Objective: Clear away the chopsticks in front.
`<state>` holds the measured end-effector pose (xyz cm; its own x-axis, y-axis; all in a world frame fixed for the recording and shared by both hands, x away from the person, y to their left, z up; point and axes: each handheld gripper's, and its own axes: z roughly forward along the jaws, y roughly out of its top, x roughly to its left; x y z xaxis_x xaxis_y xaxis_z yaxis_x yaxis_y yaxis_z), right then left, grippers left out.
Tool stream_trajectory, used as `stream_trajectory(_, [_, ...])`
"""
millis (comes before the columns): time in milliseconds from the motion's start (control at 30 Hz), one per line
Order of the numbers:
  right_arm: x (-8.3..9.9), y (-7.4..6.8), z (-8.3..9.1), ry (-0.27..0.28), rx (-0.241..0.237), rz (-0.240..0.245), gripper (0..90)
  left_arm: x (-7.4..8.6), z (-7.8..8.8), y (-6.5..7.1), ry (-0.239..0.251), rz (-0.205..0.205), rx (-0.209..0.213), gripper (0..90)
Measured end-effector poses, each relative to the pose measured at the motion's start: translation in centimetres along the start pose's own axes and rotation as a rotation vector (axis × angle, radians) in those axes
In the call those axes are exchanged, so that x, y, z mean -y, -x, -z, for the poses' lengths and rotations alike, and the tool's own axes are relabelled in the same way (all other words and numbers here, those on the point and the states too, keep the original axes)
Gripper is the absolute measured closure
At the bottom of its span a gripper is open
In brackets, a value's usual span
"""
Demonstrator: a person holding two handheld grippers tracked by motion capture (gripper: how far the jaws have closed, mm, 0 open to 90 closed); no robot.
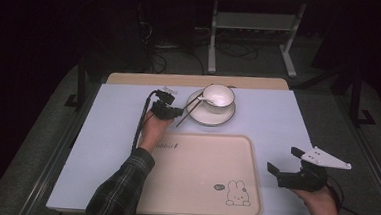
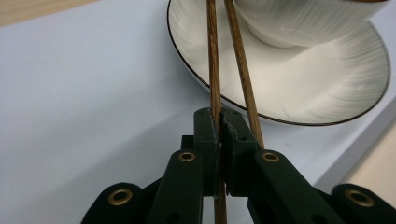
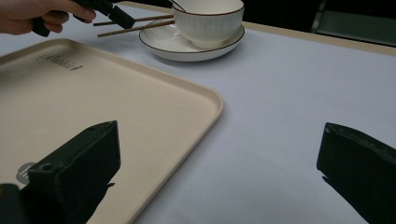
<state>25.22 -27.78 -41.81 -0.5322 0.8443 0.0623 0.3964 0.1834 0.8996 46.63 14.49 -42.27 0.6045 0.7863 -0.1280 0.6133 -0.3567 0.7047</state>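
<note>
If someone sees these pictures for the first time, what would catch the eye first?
Probably the white bowl standing on a white saucer at the far side of the table, with two brown chopsticks leaning on the saucer's rim. The left gripper is shut on one chopstick there. Nearer lies a large beige tray with a rabbit drawing, and the right gripper waits open to its right.

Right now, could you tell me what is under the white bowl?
The white bowl stands on a white saucer, whose rim also carries two chopsticks. The bowl's foot and the saucer's centre are covered.
</note>
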Motion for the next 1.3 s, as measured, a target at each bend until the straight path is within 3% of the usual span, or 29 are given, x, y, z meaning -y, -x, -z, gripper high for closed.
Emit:
stream_trajectory(367, [0.0,0.0,0.0,-0.002,0.000,0.001,0.0,1.0,3.5,-1.0,0.035,-0.005,0.014,84.9])
stream_trajectory(667, [0.0,-0.2,-0.1,-0.004,-0.002,0.006,0.0,3.8,7.5,-2.2,0.063,0.002,0.021,85.1])
stream_trajectory(833, [0.0,-0.2,-0.1,-0.007,0.000,0.007,0.0,5.2,8.9,-2.5,0.071,0.007,0.030,85.1])
stream_trajectory(1300, [0.0,-0.3,-0.1,-0.011,0.000,0.013,0.0,10.0,14.5,0.0,0.082,-0.023,0.071,85.0])
